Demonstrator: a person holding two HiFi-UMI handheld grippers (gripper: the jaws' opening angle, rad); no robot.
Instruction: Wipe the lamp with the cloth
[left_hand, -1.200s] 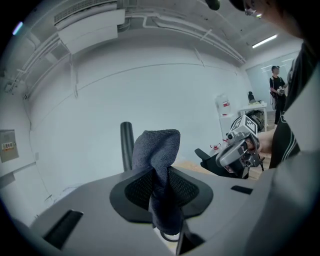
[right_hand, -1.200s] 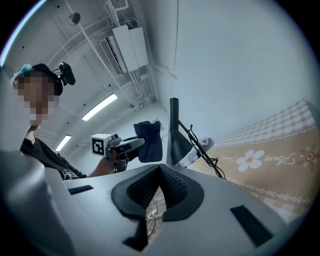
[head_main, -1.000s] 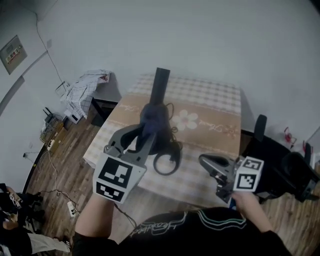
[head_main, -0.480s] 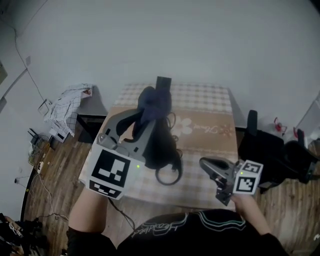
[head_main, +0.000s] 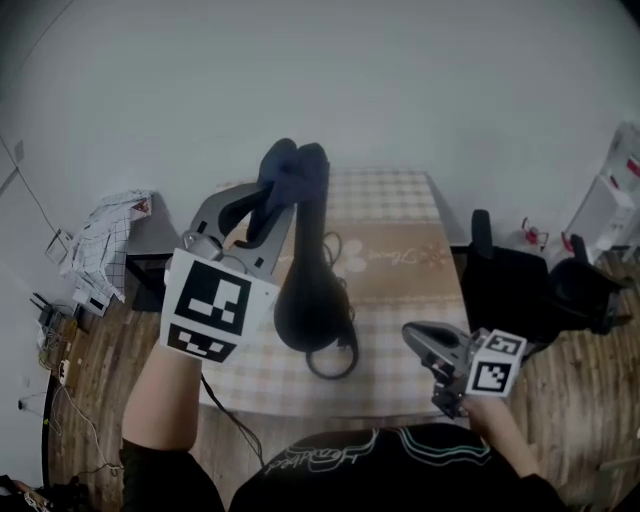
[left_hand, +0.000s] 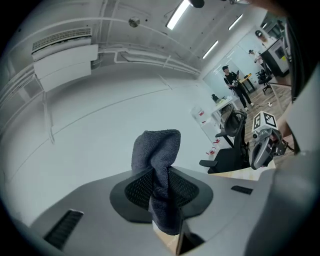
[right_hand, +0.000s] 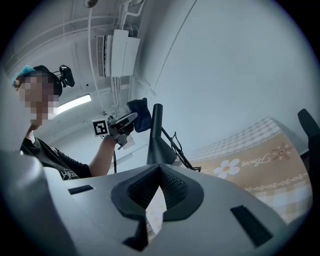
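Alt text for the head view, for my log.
The left gripper holds a dark cloth up by the top of a black lamp standing on a checked table. The right gripper hangs low at the table's near edge, jaws together, empty.

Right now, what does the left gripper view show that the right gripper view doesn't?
Only the left gripper view: the right gripper seen from outside, and people standing in the far room.
Only the right gripper view: the lamp standing on the table, its cable, and the left gripper held up beside the lamp's upper end.
Both: the cloth pinched in the left gripper, the table, and a black chair.
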